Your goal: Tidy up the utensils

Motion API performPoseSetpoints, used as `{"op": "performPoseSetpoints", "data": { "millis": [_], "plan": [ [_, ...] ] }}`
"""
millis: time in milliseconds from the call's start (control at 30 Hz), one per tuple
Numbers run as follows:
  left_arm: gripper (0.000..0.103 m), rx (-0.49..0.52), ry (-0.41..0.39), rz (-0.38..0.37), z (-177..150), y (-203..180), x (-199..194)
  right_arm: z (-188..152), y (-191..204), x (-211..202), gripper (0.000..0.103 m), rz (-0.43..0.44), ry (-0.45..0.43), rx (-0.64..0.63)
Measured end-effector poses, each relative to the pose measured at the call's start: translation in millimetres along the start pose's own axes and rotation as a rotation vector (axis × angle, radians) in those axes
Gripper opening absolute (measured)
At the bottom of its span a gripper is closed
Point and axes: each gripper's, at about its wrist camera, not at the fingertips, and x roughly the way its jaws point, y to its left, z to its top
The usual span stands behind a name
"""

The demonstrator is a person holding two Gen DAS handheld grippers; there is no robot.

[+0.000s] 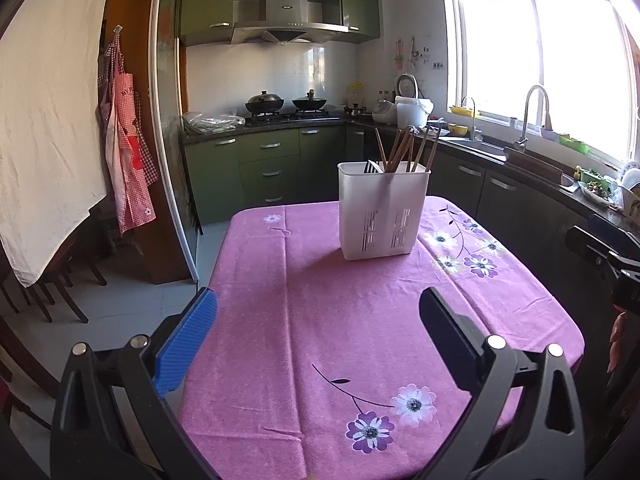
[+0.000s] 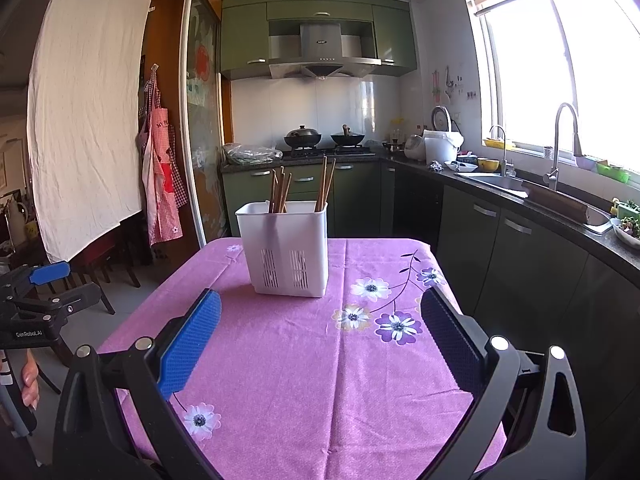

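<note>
Left gripper (image 1: pixel 318 334) and right gripper (image 2: pixel 320 336) both gape wide, empty. Chopsticks (image 1: pixel 402 148) already stand in white holder (image 2: pixel 286 252); cloth bare. Seemingly finished; next, perhaps check.

Left gripper (image 1: pixel 318 328): fingers (image 1: pixel 188 342) spread wide apart, nothing held between them, level and pointing forward. Right gripper (image 2: pixel 320 332): fingers (image 2: pixel 192 344) likewise spread wide, empty. A hand (image 2: pixel 30 380) grips the left gripper's handle at the frame edge, apparently with curled fingers; view partial.
</note>
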Motion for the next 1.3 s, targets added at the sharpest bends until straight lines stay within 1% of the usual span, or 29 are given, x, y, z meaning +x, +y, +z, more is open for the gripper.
{"op": "performPoseSetpoints", "data": {
  "millis": [1000, 1133, 1200, 1300],
  "plan": [
    [0.096, 0.03, 0.022, 0.01, -3, -5, 5, -7, -1, 11, 0.099, 0.004, 0.019, 0.0],
    [0.096, 0.018, 0.017, 0.002, -2, -4, 6, -8, -1, 12, 0.099, 0.006, 0.022, -0.001],
    [0.096, 0.031, 0.007, -0.002, -2, -5, 7, -8, -1, 12, 0.099, 0.007, 0.026, -0.003],
    [0.096, 0.041, 0.014, -0.023, -3, -7, 9, -9, 0, 14, 0.099, 0.01, 0.031, -0.004]
  ]
}}
